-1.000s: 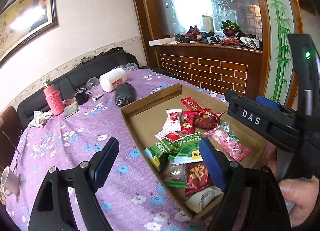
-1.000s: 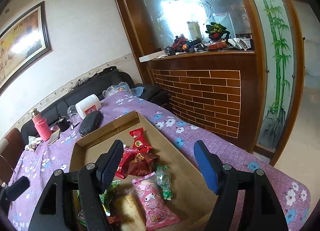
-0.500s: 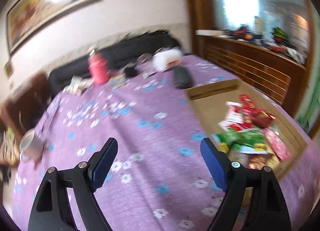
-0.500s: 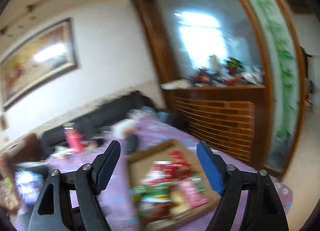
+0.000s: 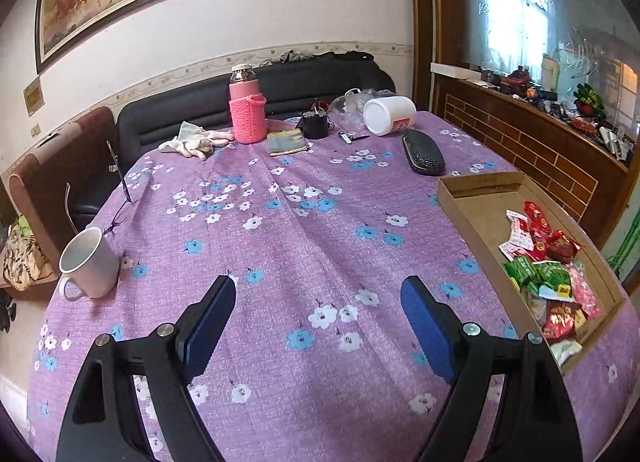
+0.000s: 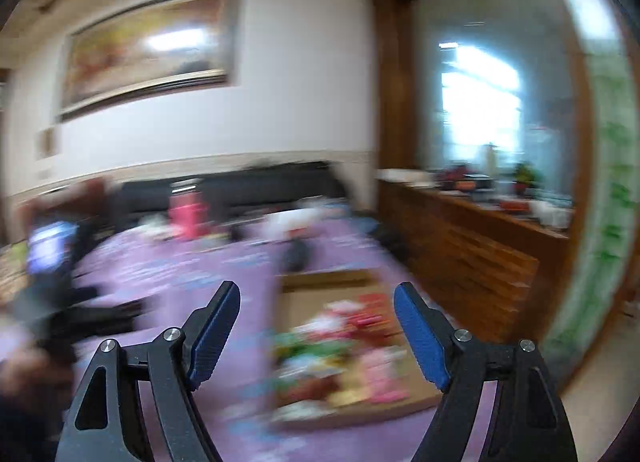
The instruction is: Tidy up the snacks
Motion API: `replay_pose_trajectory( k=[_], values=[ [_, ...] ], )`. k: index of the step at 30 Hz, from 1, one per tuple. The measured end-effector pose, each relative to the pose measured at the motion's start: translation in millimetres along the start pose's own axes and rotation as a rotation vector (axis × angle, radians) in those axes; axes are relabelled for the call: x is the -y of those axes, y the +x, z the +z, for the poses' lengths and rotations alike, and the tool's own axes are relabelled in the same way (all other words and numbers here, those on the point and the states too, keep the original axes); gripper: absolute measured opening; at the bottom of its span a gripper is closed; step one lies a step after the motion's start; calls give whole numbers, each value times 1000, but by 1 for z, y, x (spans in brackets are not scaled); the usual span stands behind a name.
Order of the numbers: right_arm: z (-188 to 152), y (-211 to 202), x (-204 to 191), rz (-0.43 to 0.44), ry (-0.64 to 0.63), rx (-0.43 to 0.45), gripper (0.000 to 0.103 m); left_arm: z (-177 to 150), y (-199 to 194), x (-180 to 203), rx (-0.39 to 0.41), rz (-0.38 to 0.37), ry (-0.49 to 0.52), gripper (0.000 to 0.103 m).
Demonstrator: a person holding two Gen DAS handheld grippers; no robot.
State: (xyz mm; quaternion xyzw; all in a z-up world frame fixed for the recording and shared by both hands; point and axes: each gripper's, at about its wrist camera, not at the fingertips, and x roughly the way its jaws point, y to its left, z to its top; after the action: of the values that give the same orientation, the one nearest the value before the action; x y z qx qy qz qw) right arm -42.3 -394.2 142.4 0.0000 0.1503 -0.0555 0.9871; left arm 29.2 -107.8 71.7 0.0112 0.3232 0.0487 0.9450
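Note:
A shallow cardboard tray (image 5: 476, 198) lies on the purple flowered tablecloth at the right edge of the left wrist view. It holds several wrapped snacks (image 5: 548, 274) in red, green, pink and white. My left gripper (image 5: 319, 290) is open over bare tablecloth to the left of the tray, with nothing between its fingers. The right wrist view is motion-blurred. There my right gripper (image 6: 317, 294) is open and empty, raised above the tray (image 6: 308, 302) and its snacks (image 6: 344, 346). The left gripper (image 6: 60, 302) shows as a dark blur at the left.
A white mug (image 5: 90, 262) and glasses (image 5: 120, 190) sit near the table's left edge. At the far end stand a pink bottle (image 5: 247, 110), black cup (image 5: 315, 124), tipped white jar (image 5: 390, 115) and black case (image 5: 423, 152). A brick-fronted counter (image 5: 540, 154) runs along the right.
My left gripper swung left, from over the tray to the bare tablecloth. My right gripper rose and drew back from the tray and opened a little wider; its view went blurry.

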Motion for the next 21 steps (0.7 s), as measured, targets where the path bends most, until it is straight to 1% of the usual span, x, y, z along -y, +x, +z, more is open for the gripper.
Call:
replay_pose_trajectory(
  k=[2,3,4,5,7,8,10,11,13,16,18,21],
  values=[
    [11,19,36,-133,87,-30,83,-1,-6,4,8,-34,8,84],
    [12,23,46,-158,122,-48,83,-1,-8,7,16,-50,14,84],
    [12,23,46,-158,122,-48,83,-2,-13,11,30,-69,22,84],
    [11,23,56,-144,190,-61,83,-2,-16,15,43,-83,29,84],
    [7,20,54,-127,210,-58,83,-2,-23,25,68,-115,40,91],
    [-3,17,40,-90,217,-65,83,-2,-27,28,81,-135,40,93],
    [-11,19,30,-50,235,-72,83,-4,-31,36,100,-175,35,95],
    [-16,18,24,-20,248,-77,83,-5,-32,39,106,-178,40,96],
    [-19,20,13,27,247,-99,83,-9,-35,48,119,-154,81,98],
    [-23,19,-6,56,220,-116,83,-16,-41,58,143,-111,134,103],
    [-26,20,-10,66,209,-119,83,-19,-45,61,155,-124,148,103],
    [-31,19,-13,70,203,-124,83,-20,-45,65,144,-147,158,103]
  ],
)
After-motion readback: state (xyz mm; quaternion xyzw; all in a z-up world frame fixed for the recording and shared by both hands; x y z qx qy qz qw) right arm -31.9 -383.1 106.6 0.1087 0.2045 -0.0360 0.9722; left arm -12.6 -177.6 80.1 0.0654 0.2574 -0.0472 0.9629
